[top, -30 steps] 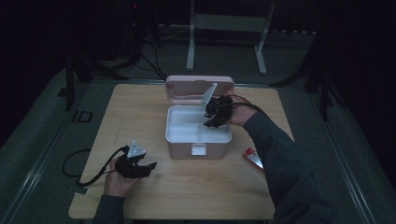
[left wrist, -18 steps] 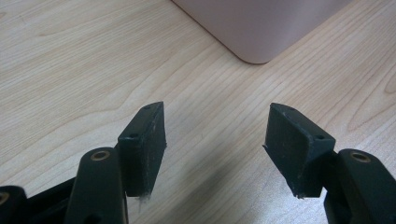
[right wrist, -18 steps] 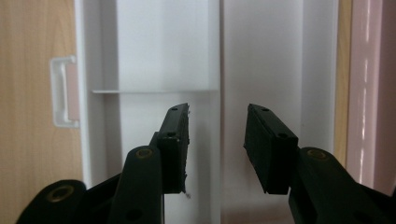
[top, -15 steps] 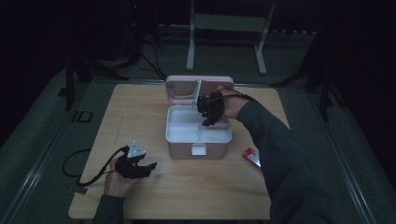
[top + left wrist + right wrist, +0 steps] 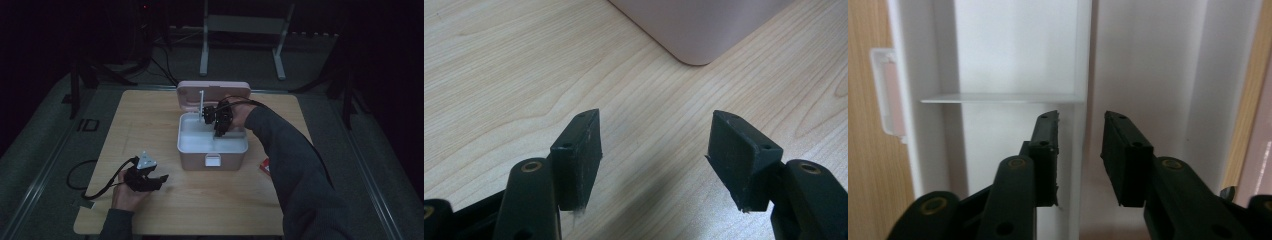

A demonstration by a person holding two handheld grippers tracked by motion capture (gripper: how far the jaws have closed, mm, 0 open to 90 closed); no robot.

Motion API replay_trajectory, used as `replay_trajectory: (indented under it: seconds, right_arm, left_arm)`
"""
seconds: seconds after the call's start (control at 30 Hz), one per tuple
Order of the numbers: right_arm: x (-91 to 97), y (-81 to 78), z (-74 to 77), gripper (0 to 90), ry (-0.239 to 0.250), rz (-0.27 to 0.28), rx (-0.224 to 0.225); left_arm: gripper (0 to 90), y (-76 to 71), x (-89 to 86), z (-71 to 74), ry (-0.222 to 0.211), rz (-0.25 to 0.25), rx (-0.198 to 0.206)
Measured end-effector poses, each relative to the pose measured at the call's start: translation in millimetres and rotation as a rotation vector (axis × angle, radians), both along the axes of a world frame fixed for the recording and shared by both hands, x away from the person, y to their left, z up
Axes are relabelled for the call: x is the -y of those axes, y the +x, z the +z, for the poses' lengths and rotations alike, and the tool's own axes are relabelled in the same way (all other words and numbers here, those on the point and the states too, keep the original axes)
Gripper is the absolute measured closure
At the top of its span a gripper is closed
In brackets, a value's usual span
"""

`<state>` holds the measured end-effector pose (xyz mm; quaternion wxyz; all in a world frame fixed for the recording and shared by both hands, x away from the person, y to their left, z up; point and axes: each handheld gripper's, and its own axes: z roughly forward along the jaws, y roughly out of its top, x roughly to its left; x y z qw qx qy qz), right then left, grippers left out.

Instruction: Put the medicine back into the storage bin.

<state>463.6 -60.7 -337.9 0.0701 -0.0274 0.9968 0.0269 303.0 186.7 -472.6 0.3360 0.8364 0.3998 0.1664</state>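
1. Pink plastic storage box (image 5: pixel 212 150) with white interior, lid (image 5: pixel 213 94) raised at the far side; directly beneath the right gripper (image 5: pixel 219 129), on the light wooden table (image 5: pixel 150 130).
2. Right gripper (image 5: pixel 1080 142) pointed down into the box; jaws astride a thin white upright divider wall (image 5: pixel 1083 60), one jaw on each side. Jaws just closing; gap narrow, pads not seen pressing on the wall, so open rather than gripping.
3. Thin white cross partition (image 5: pixel 998 98) beyond the left jaw tip, meeting the divider wall.
4. White latch tab (image 5: pixel 885 95) at the far left of the right gripper view, on the box's front wall.
5. Left gripper (image 5: pixel 150 181) low over the table, well apart from the box; jaws (image 5: pixel 654 150) wide apart, nothing between them, bare wood below.
6. Rounded pink box corner (image 5: pixel 696 35) ahead of the left jaws, not touching.
7. Small red item (image 5: pixel 265 167) on the table beside the right sleeve; kind not discernible.
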Motion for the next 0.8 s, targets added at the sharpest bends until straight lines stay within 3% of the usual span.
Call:
replay_trajectory:
  seconds: [0.57,0.8]
  right_arm:
    - [-8.9,8.4,-16.0,84.7,-0.046,0.001,-0.062]
    - [-8.3,10.2,-15.9,87.8,-0.039,-0.001,-0.068]
  left_arm:
    - [38.5,0.0,1.0,-1.3,-0.004,-0.006,-0.005]
    - [38.6,0.2,1.5,-2.1,0.001,-0.010,-0.008]
